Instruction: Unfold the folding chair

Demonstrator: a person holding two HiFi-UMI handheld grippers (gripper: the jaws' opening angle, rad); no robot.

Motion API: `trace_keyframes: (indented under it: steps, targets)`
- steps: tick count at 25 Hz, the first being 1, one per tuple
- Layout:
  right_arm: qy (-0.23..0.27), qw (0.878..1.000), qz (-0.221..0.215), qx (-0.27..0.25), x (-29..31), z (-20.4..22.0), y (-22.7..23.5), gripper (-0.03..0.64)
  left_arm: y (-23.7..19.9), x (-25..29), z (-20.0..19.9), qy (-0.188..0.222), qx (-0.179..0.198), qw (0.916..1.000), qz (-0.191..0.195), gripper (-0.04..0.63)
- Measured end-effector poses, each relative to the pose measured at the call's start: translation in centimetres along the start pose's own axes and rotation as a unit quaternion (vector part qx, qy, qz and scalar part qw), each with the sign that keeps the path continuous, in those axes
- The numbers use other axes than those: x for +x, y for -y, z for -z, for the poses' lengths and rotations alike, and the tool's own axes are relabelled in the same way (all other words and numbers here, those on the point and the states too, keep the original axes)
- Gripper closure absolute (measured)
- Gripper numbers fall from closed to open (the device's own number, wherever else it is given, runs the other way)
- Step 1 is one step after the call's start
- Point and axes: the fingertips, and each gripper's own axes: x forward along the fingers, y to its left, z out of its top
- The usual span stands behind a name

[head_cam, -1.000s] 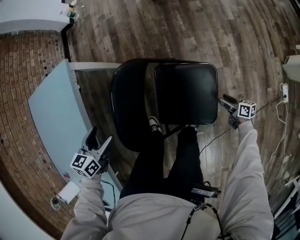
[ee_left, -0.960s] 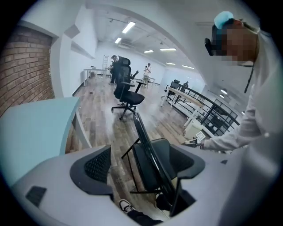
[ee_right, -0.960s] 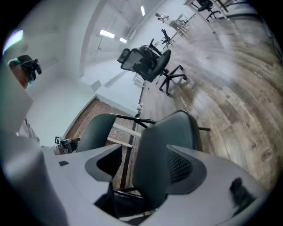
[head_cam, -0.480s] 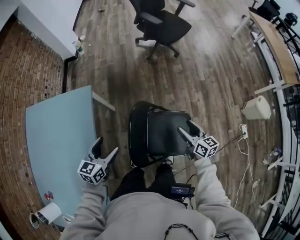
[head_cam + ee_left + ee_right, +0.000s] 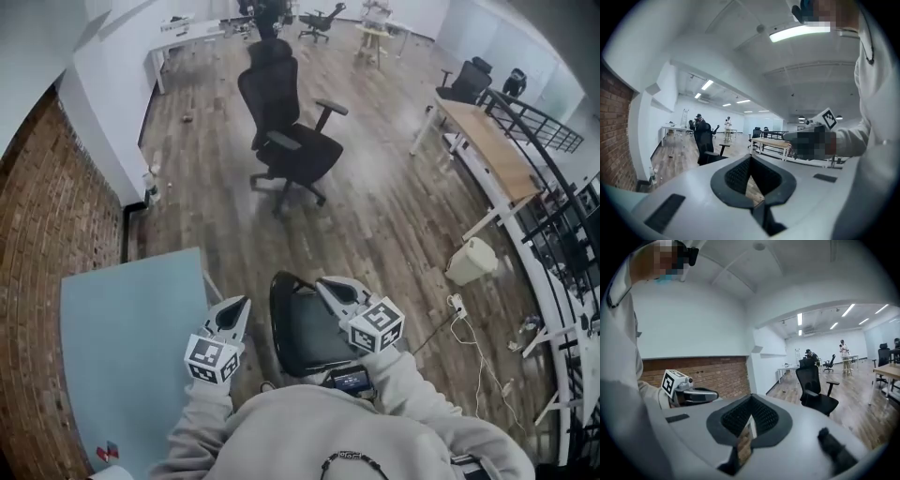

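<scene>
- Folding chair [image 5: 314, 333]: on the wood floor [image 5: 394, 216] at the person's feet, right under and between both grippers, close to the right edge of the pale blue tabletop [image 5: 122, 347].
- Key relation: chair is straight down from the jaws, but both grippers point out into the room about level. So they pass over it and don't aim at it.
- Chair's seat faces up w/ the curved back rim on its left side. Looks already opened out, my read only, as the person's body hides the legs.
- Left gripper [image 5: 234, 309]: jaws have just been closing and are now together, nothing between them. In head view it sits beside the chair's left rim, over the tabletop's edge.
- Right gripper [image 5: 330, 286]: jaws have just been closing too, now together, nothing held. It overlaps the chair's seat in head view, so it's prob. the nearer one.
- Any further move on the chair needs a drop and a tilt down first.
- Around: black office chair [image 5: 286, 141] well apart, further out on the floor. White bin [image 5: 472, 261] and power strip w/ cable [image 5: 457, 305] off to the right. Brick wall [image 5: 56, 216] on the left.
- In the way: nothing between grippers and chair. The tabletop's edge crowds the left side.
</scene>
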Motion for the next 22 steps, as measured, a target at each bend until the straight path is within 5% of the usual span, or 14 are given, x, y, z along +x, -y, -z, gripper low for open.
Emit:
trace_keyframes:
  steps: [8, 15, 22]
  targets:
    - [0.021, 0.999, 0.019, -0.025, 0.1, -4.8, -5.5, 0.609, -0.5, -2.1, -4.7, 0.044, 0.026, 0.9984, -0.024, 0.589]
    - [0.008, 0.999, 0.03, -0.035, -1.1, -4.9, -6.9, 0.609, 3.7, -1.7, -4.6, 0.035, 0.044, 0.9977, 0.038, 0.589]
    - [0.0, 0.999, 0.024, -0.024, -0.9, -4.6, -7.5, 0.61, 3.1, -3.4, -4.4, 0.043, 0.023, 0.9985, 0.023, 0.589]
